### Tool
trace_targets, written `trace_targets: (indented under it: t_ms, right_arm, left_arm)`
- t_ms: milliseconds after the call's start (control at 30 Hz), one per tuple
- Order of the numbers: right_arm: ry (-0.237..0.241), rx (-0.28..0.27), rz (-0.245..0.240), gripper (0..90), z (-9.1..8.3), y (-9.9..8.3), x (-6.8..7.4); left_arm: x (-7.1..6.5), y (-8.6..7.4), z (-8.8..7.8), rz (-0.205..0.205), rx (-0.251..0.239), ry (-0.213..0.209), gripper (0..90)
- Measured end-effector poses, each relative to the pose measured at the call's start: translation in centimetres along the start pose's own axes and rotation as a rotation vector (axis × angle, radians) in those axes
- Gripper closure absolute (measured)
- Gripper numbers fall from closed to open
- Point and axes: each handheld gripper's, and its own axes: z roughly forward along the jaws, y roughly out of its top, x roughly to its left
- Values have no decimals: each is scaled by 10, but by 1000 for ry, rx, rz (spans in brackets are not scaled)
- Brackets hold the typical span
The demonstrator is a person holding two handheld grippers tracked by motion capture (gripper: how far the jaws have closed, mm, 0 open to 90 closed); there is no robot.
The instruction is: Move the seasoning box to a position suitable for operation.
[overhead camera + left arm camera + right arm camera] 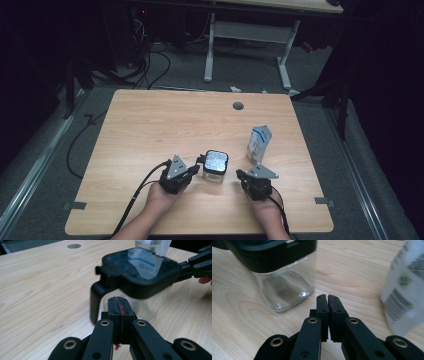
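High view: a clear square jar [216, 169] with a black lid stands upright on the wooden table [150, 130], nearer the table's near edge than its far edge and about midway between its left and right edges. The left gripper [192, 170] sits just to the jar's left, near the black latch on the lid, and the right gripper [240, 174] just to its right, each held in a hand that comes in over the near edge. A white and blue carton [259, 144] stands farther back, toward the right edge, close behind the right gripper, and a small grey round grommet [238, 106] sits near the far edge. Left gripper view has the jaws pressed together with nothing between them, their tips right in front of the jar's glass wall [140, 307] below the lid [140, 272]; whether they touch it I cannot tell. Right gripper view shows that pair also drawn together, empty, resting apart from the jar [284, 287] on bare wood, the carton [404, 287] beside them.
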Motion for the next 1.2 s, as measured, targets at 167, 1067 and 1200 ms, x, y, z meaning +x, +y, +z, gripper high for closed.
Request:
trace_targets:
  t_ms: [167, 1067, 1200]
  right_arm:
    - [11, -9, -17, 877, 9, 4, 7]
    - [-17, -105, -13, 803, -15, -5, 17]
    - [-46, -113, 15, 796, -22, -12, 3]
  left_arm:
    - [20, 9, -22, 88, 49, 38, 884]
    - [37, 31, -28, 37, -53, 117, 702]
    - [29, 39, -17, 38, -44, 104, 680]
